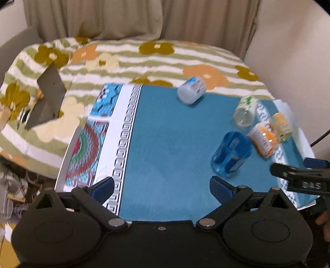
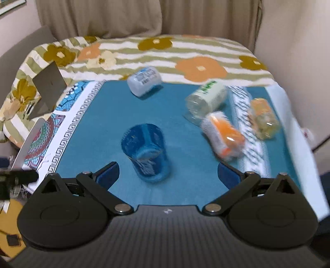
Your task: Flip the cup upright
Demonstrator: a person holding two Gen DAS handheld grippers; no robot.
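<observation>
Both grippers hung above the near edge of the teal mat (image 2: 99, 127), each with its jaws spread wide and nothing between them. The right gripper (image 2: 168, 172) sat just short of the blue cup (image 2: 145, 151), which stood on the mat in line with the gap between the two blue pads but clear of both. In the left wrist view the left gripper (image 1: 162, 186) was over bare mat, well to the left of that same blue cup (image 1: 232, 153), and the tip of the right gripper showed at the right edge.

Five cups could be counted in all. The blue one looked wider at its far, upper end; the blur left it unclear which end was open. Farther and to the right, one orange-and-white cup (image 2: 223, 136) lay on its side, and one yellowish clear cup (image 2: 264, 118) lay right of it across a patterned strip. One clear cup with green print (image 2: 206, 100) lay on its side behind the orange one. One white cup with blue print (image 2: 144, 80) lay on its side at the far edge of the mat.

Beyond the mat spread a flowered, striped blanket (image 2: 185, 51), with one grey stand (image 2: 48, 88) at the left, then curtains (image 2: 123, 16).
</observation>
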